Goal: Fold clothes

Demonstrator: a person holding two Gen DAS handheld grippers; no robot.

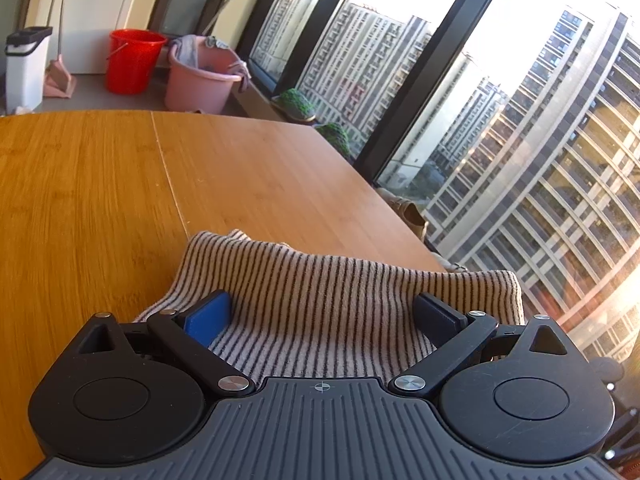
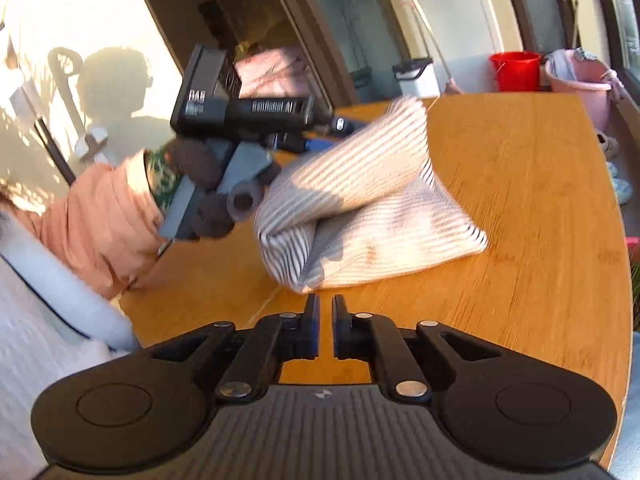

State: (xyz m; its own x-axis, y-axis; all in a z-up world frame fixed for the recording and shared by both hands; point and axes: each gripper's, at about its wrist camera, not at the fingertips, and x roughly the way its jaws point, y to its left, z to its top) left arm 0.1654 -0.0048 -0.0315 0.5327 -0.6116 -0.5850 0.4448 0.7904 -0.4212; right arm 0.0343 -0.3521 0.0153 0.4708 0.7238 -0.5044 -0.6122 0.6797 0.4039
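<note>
A striped cloth [image 2: 372, 204] lies partly folded on the wooden table [image 2: 520, 208], its far corner lifted off the surface while its near, bunched end and right corner rest on the wood. In the right wrist view the left gripper [image 2: 316, 136], held by a gloved hand [image 2: 204, 184] with a peach sleeve [image 2: 104, 220] behind it, sits at the raised far-left part of the cloth; its tips are hidden by the fabric there. In the left wrist view that same gripper [image 1: 324, 312] has its fingers [image 1: 208, 316] spread wide, with the cloth [image 1: 320, 292] draped between and under them; the pads do not press on it, so it is released rather than gripped. The cloth there hangs over toward the table's right edge, next to the windows [image 1: 400, 80]. The right gripper [image 2: 325, 320] hovers just short of the near bunched end of the cloth, its fingers [image 2: 312, 320] drawn close together with only a narrow gap and nothing between them. The right wrist view is blurred. Far off past the table stand a red bucket [image 1: 134, 60] and, beside it to the right, a pink tub [image 1: 200, 80] with rags draped over its rim, and a white bin [image 1: 26, 68] to the left.
</note>
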